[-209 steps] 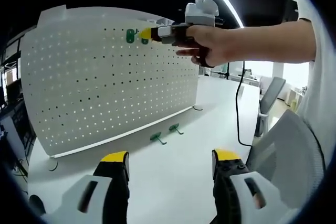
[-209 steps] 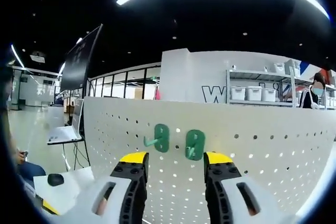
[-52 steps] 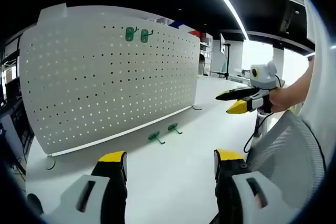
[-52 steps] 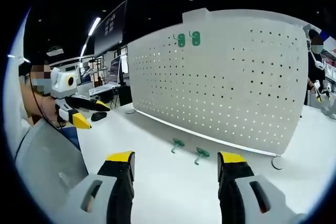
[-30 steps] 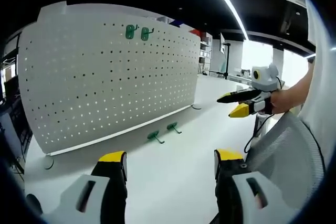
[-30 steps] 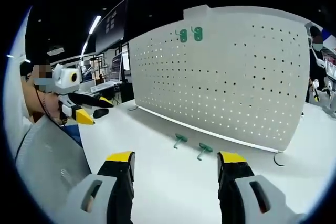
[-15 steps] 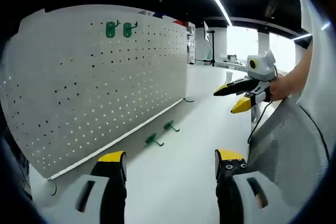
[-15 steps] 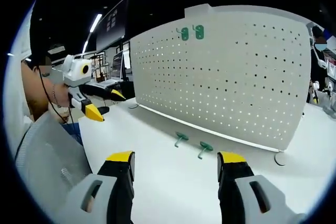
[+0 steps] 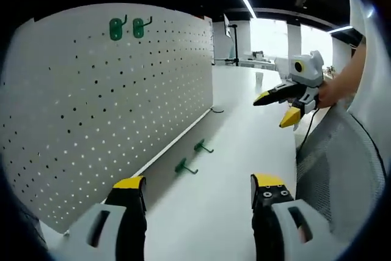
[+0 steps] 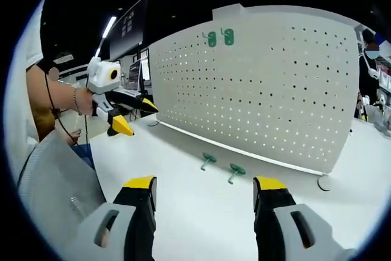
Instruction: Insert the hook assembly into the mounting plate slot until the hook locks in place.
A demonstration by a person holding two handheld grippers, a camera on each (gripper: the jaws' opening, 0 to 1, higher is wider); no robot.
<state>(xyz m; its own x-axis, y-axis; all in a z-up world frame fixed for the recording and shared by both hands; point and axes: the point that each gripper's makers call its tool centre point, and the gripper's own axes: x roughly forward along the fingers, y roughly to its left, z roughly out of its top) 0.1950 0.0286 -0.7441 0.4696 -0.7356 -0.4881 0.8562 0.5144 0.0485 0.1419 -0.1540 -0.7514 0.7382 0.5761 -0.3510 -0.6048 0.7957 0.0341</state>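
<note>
1. The pegboard (image 9: pixel 104 102) (image 10: pixel 269 84) stands upright on the white table (image 9: pixel 214 206) (image 10: pixel 183 212), and I use it as my landmark.
2. Two green hooks (image 9: pixel 125 28) (image 10: pixel 219 37) hang side by side near the pegboard's top edge. Their plates sit flat against the board with the long axis running up and down, and their prongs stick out from the board's face.
3. Two more green hooks lie loose on the table just in front of the pegboard's foot, near each other but apart: one (image 9: pixel 184 166) (image 10: pixel 234 172) and the other (image 9: pixel 202 146) (image 10: pixel 208 160). Each lies with its round plate toward the pegboard and its stem pointing away from the board across the table.
4. My left gripper (image 9: pixel 198 194) hovers over the table in front of the pegboard, jaws spread wide with nothing between them. In the right gripper view it appears (image 10: pixel 134 114) off the board's far end, jaws parted, held by my hand.
5. My right gripper (image 10: pixel 204 194) is likewise over the table facing the pegboard, jaws wide apart and empty. In the left gripper view it appears (image 9: pixel 281 105) well out from the board, yellow tips splayed.
</note>
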